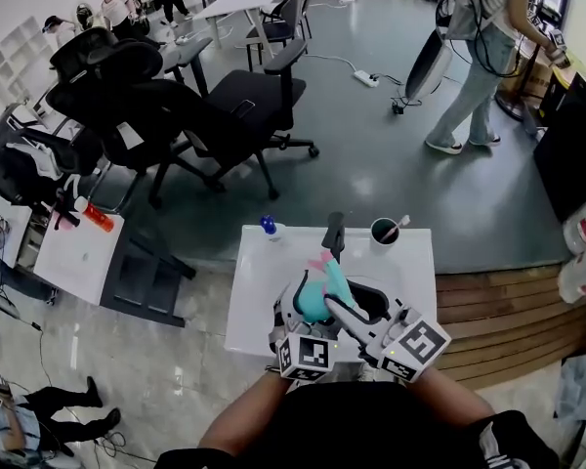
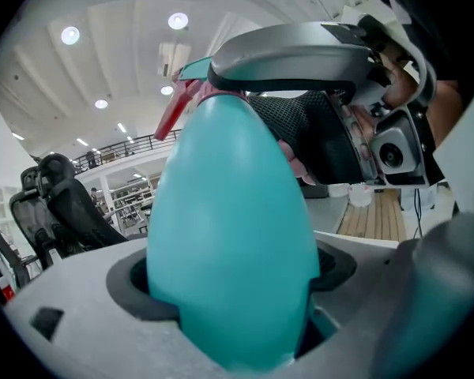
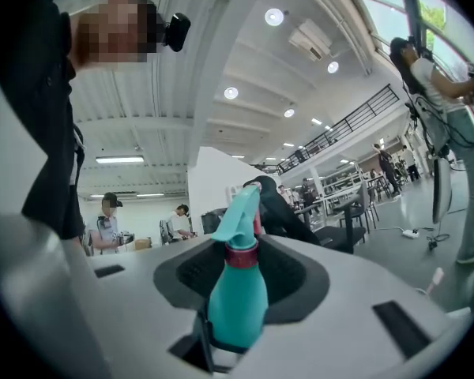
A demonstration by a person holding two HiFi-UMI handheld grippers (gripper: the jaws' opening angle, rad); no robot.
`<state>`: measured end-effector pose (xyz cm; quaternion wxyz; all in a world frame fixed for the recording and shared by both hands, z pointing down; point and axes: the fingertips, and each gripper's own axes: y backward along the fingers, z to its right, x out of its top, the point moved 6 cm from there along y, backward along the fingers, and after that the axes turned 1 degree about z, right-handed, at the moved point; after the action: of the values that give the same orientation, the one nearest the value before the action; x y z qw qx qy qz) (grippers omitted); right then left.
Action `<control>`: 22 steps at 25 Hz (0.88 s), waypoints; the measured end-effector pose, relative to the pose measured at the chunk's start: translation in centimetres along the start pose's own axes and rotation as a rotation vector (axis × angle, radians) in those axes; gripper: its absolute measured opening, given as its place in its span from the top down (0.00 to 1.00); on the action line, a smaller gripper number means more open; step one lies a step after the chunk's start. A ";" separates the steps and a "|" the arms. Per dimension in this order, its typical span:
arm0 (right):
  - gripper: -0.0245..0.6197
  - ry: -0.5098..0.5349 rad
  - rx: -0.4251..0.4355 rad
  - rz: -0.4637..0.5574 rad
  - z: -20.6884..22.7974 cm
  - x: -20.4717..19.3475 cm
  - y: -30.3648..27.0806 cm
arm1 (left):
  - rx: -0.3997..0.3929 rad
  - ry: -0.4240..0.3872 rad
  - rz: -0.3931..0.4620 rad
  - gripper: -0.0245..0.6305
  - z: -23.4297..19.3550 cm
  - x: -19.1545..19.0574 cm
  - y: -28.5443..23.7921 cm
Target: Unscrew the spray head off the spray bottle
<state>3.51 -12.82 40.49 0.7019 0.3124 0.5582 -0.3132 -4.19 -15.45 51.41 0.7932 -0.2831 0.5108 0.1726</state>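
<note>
Resting in both claws just above the near edge of a white table (image 1: 259, 306), the teal spray bottle (image 1: 314, 296) tilts away from the person. The left gripper (image 2: 237, 290) is clamped on the bottle's fat body. The right gripper (image 3: 237, 275) is narrowed onto the spray head (image 3: 241, 212), above the red collar (image 3: 242, 253). A cup (image 1: 384, 231) and a small blue-capped bottle (image 1: 270, 227) stand at the table's far edge. Black office chairs (image 1: 244, 106) stand beyond.
</note>
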 end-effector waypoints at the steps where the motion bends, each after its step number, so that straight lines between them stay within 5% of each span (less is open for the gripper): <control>1: 0.75 0.007 0.003 0.004 -0.1 0.1 0.0 | -0.007 0.003 0.005 0.24 0.1 0.1 0.1; 8: 0.75 0.096 0.166 -0.005 -1.9 1.2 0.9 | -0.218 0.019 0.114 0.24 1.3 0.7 1.6; 15: 0.76 0.118 0.584 -0.091 -3.0 1.5 3.3 | -0.598 -0.084 0.193 0.24 4.2 1.6 4.4; 18: 0.75 0.145 0.624 -0.106 -2.9 1.5 3.2 | -0.580 -0.029 0.178 0.24 4.6 1.1 4.3; 22: 0.65 0.059 0.478 -0.040 -2.2 0.8 3.6 | -0.390 0.069 0.144 0.24 3.3 0.1 3.2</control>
<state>5.19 -8.99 39.67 0.5851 0.4675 0.4946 -0.4409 -3.62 -10.93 51.52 0.6910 -0.3998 0.5134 0.3148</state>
